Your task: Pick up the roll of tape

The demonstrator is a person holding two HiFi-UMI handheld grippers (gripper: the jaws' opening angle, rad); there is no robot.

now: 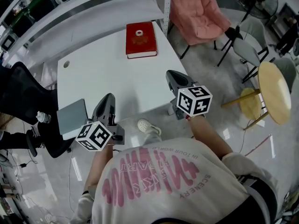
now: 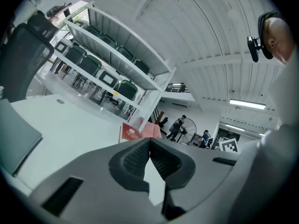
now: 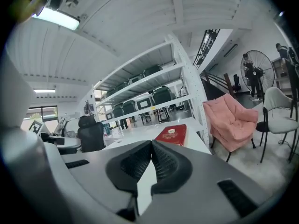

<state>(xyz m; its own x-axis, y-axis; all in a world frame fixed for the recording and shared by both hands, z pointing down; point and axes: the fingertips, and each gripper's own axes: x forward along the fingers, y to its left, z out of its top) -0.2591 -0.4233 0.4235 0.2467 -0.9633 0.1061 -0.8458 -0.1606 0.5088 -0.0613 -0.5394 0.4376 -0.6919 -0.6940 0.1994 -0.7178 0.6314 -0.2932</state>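
Note:
A small white roll of tape [image 1: 139,33] lies on a red book [image 1: 140,41] at the far end of the white table [image 1: 107,73]. My left gripper [image 1: 108,98] is at the table's near edge, shut and empty. My right gripper [image 1: 171,74] hovers over the table's near right corner, also shut with nothing in it. The left gripper view shows its jaws [image 2: 149,141] meeting, with the book [image 2: 130,132] far ahead. Past the closed jaws [image 3: 151,146] in the right gripper view, the book [image 3: 172,135] and the tape [image 3: 171,131] lie ahead, slightly to the right.
A grey flat pad [image 1: 72,116] overhangs the table's near left corner. A black office chair [image 1: 21,94] stands to the left, and a pink chair [image 1: 196,10] and a round wooden table [image 1: 273,90] to the right. Metal shelving [image 1: 70,8] runs behind the table.

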